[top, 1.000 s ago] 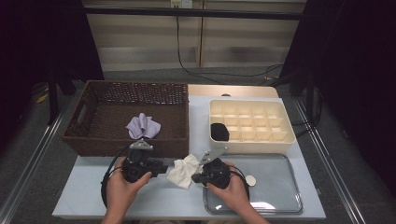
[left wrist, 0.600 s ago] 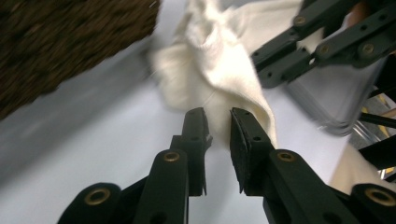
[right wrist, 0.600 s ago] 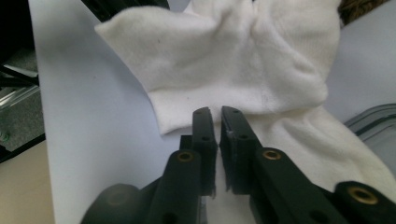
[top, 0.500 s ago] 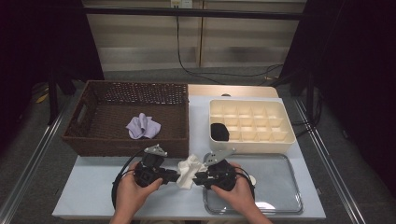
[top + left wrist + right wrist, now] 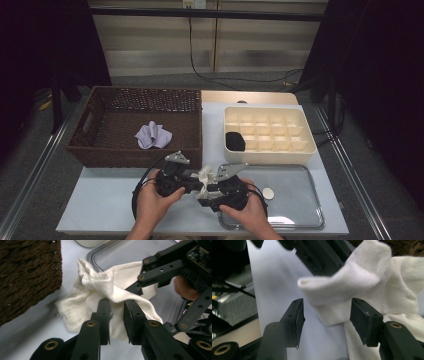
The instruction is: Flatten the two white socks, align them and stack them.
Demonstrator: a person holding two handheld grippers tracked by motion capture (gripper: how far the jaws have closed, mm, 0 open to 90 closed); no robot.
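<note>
A pale table (image 5: 110, 210) carries everything. At its far left stands a brown wicker basket (image 5: 100, 150). At the far right stands a cream tray with many compartments (image 5: 305, 145). Near the right edge lies a clear flat tray (image 5: 310, 200), just beside the cream one. In the near middle a white cloth (image 5: 82, 307) lies partly on the bare table top, with its right part over the clear tray's rim.

Brown wicker basket (image 5: 95, 131) back-left on counter (image 5: 107, 202), crumpled lilac cloth (image 5: 153, 135) inside. Cream compartment tray (image 5: 305, 131) back-right, black item (image 5: 234, 141) in its front-left cell. Clear tray (image 5: 307, 197) front-right, just before cream tray; small white disc (image 5: 268, 193) lying in it.
</note>
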